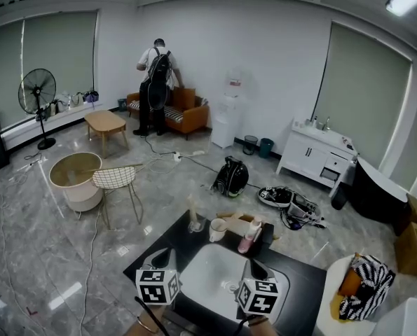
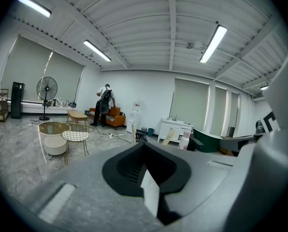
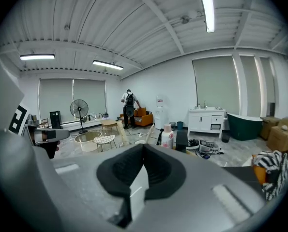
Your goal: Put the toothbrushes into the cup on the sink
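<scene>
Left gripper (image 2: pixel 144 151): shut, jaws pressed together, nothing between them. Right gripper (image 3: pixel 144 152): same, closed and empty. In the head view, both low at the near edge of the black counter (image 1: pixel 303 278), left gripper (image 1: pixel 162 259) at the sink's (image 1: pixel 209 271) left rim, right gripper (image 1: pixel 256 267) at its right side, each pointing away across the basin.

Behind the sink, on the counter's far edge: white cup (image 1: pixel 217 229), upright, just right of a clear glass (image 1: pixel 195 222) and just left of a pink bottle (image 1: pixel 250 235). Standing in the glass: a pale stick (image 1: pixel 192 206), toothbrush by shape, too small to confirm. Just behind the cup and bottle, a flat wooden piece (image 1: pixel 235 218); can't tell what. Contents of the cup not readable from the head view. From the right gripper view, cup (image 3: pixel 141 141) seen low over the jaws with a pale stick leaning beside or in it; can't tell which.

Grippers well apart from cup and glass, touching neither.

Around the room: grey marble floor (image 1: pixel 47 257), round glass table (image 1: pixel 75 173) beside a wire chair (image 1: pixel 115 179), standing fan (image 1: pixel 38 91) at left, person (image 1: pixel 156 82) at the back next to an orange sofa (image 1: pixel 187 114), white cabinet (image 1: pixel 317 156) along the right wall, black backpack (image 1: pixel 230 177) on the floor past the counter, striped cloth (image 1: pixel 369 278) at lower right.
</scene>
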### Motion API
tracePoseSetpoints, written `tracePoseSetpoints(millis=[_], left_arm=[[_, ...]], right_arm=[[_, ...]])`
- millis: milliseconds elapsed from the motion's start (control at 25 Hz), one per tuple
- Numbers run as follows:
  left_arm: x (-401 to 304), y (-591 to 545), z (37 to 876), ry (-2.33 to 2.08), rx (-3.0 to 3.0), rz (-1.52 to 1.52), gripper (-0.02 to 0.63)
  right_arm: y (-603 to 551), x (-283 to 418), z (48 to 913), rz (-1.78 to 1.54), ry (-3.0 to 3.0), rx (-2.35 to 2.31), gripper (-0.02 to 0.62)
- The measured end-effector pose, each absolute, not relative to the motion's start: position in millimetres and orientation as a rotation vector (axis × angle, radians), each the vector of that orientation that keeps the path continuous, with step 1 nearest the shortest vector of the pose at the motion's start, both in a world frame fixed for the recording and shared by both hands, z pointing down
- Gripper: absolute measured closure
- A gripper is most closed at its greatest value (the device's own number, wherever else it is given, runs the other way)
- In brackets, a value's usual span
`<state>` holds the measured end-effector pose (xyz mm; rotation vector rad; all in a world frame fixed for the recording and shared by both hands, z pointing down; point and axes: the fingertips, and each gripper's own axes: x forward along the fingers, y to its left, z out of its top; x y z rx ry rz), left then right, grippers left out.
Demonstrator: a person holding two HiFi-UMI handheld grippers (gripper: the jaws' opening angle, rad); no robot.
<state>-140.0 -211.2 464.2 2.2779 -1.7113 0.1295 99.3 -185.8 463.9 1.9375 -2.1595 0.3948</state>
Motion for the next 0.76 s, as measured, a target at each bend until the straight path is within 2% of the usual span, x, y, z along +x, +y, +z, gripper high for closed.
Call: tracePoseSetpoints(millis=[760], left_arm=[[-138.1,-216.6,472.2,-1.716,2.26,0.121,0.598]], right_arm=[[-190.7,100.1,469.8,0.411,-2.16,1.917,0.592]])
